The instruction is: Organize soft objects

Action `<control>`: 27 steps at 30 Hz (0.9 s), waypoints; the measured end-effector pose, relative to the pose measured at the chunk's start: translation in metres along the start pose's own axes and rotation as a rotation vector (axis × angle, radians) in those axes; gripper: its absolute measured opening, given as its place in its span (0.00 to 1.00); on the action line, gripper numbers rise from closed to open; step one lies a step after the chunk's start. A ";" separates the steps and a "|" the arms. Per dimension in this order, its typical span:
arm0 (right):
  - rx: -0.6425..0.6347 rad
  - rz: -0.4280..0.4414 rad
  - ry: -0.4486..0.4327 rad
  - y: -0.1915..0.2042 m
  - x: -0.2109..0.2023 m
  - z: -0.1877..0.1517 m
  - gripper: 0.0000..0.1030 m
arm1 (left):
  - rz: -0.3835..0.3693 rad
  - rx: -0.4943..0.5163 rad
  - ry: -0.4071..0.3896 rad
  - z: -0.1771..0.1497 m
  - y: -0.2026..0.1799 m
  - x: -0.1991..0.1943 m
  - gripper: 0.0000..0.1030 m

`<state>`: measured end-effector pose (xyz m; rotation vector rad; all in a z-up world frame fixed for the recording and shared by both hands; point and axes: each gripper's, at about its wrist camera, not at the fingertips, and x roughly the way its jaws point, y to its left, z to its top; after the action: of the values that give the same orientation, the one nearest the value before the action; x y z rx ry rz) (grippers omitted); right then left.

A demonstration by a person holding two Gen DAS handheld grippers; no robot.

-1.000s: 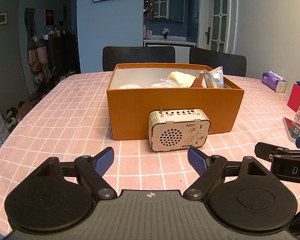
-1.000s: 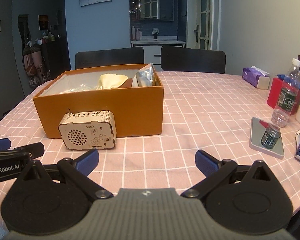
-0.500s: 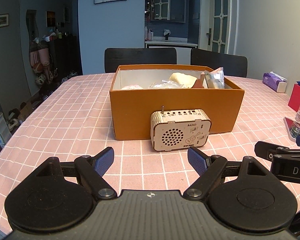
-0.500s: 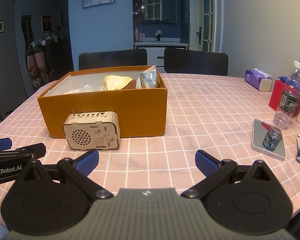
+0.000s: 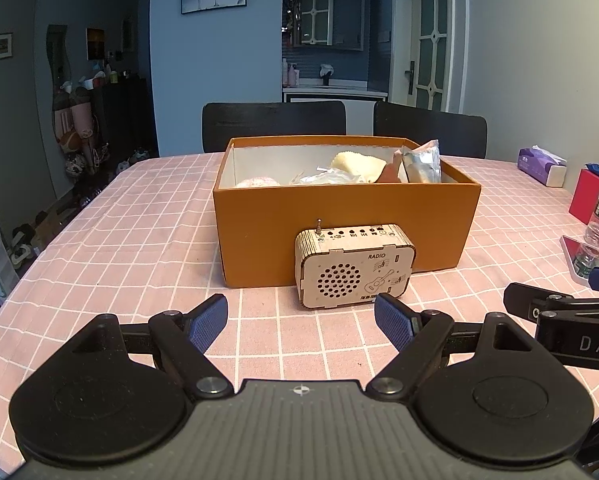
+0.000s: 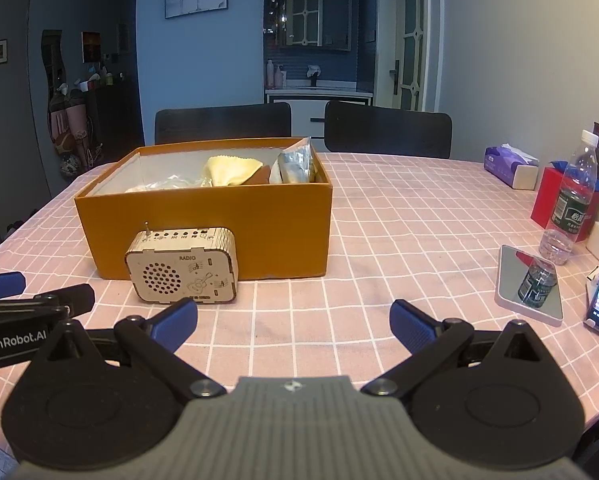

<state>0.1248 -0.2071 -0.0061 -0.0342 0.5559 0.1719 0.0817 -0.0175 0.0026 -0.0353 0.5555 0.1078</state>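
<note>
Both tongs [image 5: 301, 322] [image 6: 293, 326] agape, wooden radio [image 5: 353, 270] fronting the orange box [image 5: 345, 236].

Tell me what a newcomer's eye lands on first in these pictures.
The open orange cardboard box mid-table on the pink checked tablecloth, with a pale yellow cloth and a silvery packet inside. Next, the small wooden radio standing against its front wall. Both the left gripper and right gripper are open and empty.

A box [image 5: 339, 232] sits on the table [image 5: 139, 240], with a radio [image 5: 353, 270] just before its front wall. 2 chairs [image 5: 273, 124] stand behind the table. A bottle [image 6: 575, 200] and a mirror [image 6: 529, 284] lie well right.
</note>
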 end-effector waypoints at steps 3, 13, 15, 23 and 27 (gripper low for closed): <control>-0.003 0.001 0.003 0.001 0.001 0.001 0.97 | -0.002 -0.003 -0.001 0.000 0.000 0.000 0.95; -0.005 0.006 0.015 0.003 0.004 0.002 0.97 | -0.007 -0.013 0.002 0.000 0.001 0.003 0.95; -0.002 0.007 0.019 0.003 0.005 0.002 0.97 | -0.009 -0.013 0.004 0.000 0.001 0.004 0.95; 0.006 0.010 0.031 0.002 0.009 0.000 0.97 | -0.018 -0.026 0.010 -0.001 0.002 0.005 0.95; 0.004 0.010 0.028 0.003 0.010 0.000 0.97 | -0.025 -0.020 0.009 -0.001 0.001 0.005 0.95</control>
<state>0.1322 -0.2027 -0.0110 -0.0297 0.5849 0.1800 0.0856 -0.0165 -0.0011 -0.0623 0.5634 0.0891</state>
